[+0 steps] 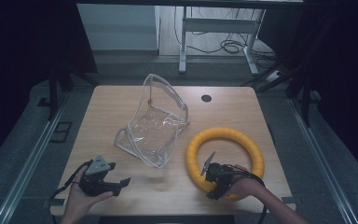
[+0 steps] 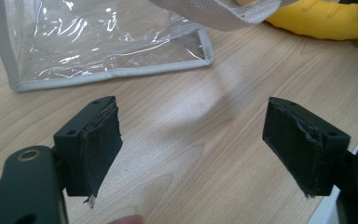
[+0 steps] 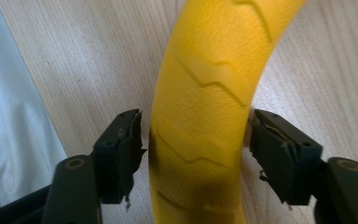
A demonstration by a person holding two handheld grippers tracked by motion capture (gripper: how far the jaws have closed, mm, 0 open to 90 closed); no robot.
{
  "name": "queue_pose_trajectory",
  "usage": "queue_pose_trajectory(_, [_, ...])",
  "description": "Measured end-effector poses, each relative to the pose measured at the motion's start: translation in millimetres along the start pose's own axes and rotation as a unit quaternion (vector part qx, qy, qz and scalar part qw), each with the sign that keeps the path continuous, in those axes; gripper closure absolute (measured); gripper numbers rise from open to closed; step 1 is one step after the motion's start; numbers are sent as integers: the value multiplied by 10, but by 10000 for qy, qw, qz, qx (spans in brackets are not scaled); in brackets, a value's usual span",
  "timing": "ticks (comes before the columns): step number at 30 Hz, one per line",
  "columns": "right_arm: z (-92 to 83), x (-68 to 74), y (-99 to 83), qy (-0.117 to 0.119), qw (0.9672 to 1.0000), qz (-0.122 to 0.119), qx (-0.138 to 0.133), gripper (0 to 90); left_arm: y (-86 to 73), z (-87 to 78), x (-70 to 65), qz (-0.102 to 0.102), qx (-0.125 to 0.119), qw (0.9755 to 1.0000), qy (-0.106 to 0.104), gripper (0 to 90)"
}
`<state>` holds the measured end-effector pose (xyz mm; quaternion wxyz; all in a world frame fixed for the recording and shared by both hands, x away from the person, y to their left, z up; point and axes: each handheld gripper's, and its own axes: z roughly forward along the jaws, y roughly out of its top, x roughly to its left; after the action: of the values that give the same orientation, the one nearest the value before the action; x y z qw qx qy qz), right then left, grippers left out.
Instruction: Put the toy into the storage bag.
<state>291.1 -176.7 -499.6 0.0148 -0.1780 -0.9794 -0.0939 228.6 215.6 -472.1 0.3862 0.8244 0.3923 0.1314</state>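
On the wooden table (image 1: 242, 100) I have my right gripper (image 1: 216, 179) set over the near arc of the yellow ring (image 1: 223, 135), which lies flat on the right half. In the right gripper view the ring (image 3: 205, 93) runs between the jaws; the right pad (image 3: 279, 154) appears to touch it, the left pad (image 3: 121, 154) stands just apart. My left gripper (image 1: 116, 182) rests near left, jaws wide, nothing between them, facing the clear plastic bag (image 1: 156, 123) at centre
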Motion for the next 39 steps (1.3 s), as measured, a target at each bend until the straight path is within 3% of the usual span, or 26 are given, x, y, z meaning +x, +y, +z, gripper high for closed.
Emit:
queue_pose_trajectory(9, [12, 11, 102, -6, 9993, -221, 293, 486, -3, -5, 2, 12, -10, 10000, -5, 190])
queue_pose_trajectory(14, [9, 1, 134, 34, 9990, -106, 431, 500, -6, -18, 3, 20, -21, 10000, -1, 190])
queue_pose_trajectory(18, [-110, -114, 30, 397, 9990, 147, -142, 507, -10, -51, 15, 8, -59, 10000, 28, 190])
queue_pose_trajectory(23, [-409, -266, -46, 730, 9922, 465, -897, 510, -16, -48, 36, -60, -102, 9999, -2, 190])
queue_pose_trajectory(28, [-597, -355, -100, 781, 9853, 690, -1354, 511, -17, -56, 39, -55, -122, 9999, 4, 190])
queue_pose_trajectory(35, [-779, -449, -173, 653, 9772, 877, -1821, 513, -22, -76, 52, -76, -171, 9998, 37, 190])
queue_pose_trajectory(39, [-908, -499, -234, 581, 9695, 1005, -2160, 514, -22, -83, 55, -80, -199, 9998, 54, 190])
